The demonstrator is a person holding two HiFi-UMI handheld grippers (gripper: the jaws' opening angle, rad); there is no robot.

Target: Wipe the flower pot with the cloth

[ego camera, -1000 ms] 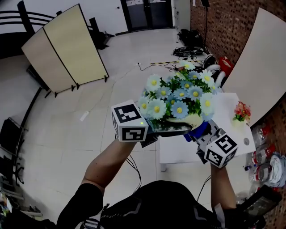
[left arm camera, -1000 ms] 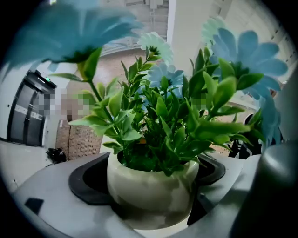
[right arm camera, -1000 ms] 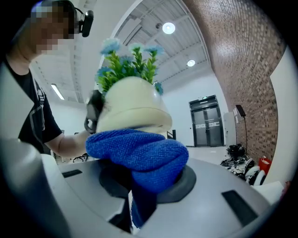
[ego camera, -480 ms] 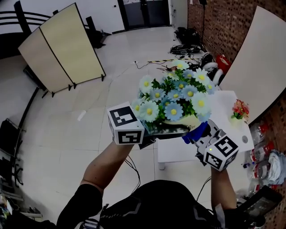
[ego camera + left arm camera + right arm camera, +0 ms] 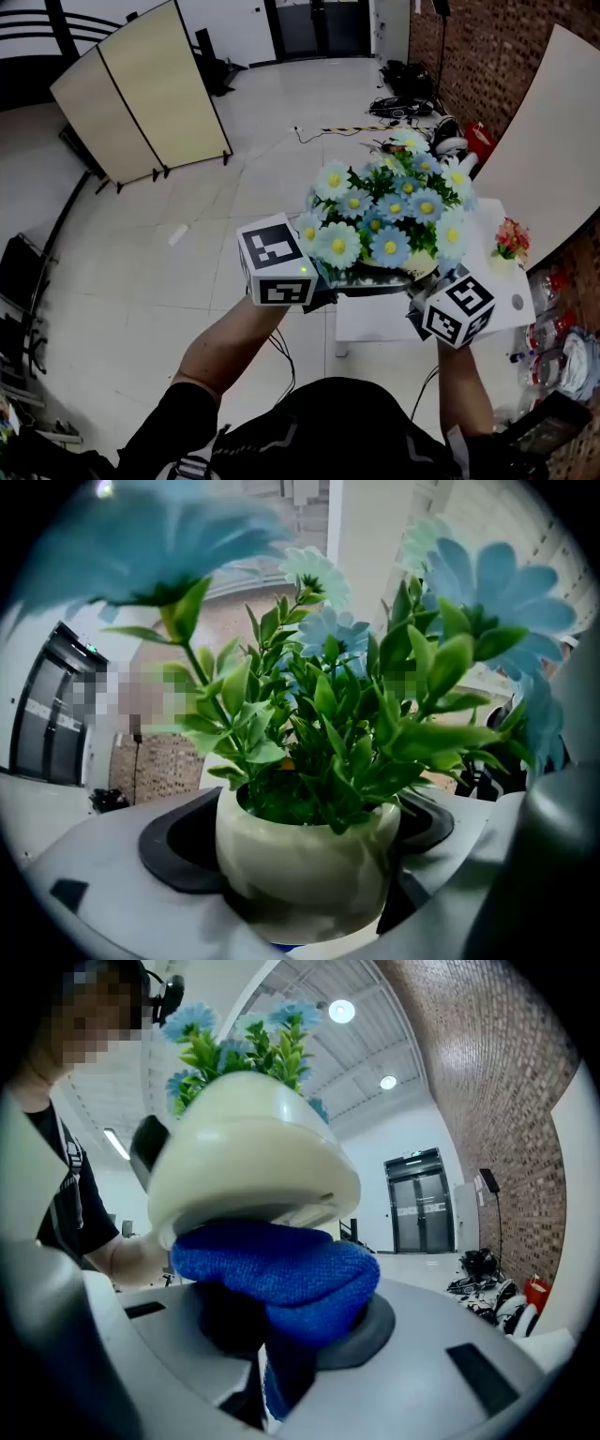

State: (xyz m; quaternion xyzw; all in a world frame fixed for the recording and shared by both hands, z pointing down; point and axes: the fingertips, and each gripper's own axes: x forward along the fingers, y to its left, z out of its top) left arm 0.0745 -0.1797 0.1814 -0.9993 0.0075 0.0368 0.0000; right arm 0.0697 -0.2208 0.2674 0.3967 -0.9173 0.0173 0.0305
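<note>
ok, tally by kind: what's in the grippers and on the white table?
flower pot: 1, gripped by the left gripper
blue cloth: 1, in the right gripper, against the pot's underside
small red flower bunch: 1, on the white table
Total: 3

Left gripper jaws clamp flower pot; right gripper jaws pinch cloth.

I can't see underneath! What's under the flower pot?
A blue cloth, pinched in the right gripper, presses against the flower pot from below. It hides part of the base.
</note>
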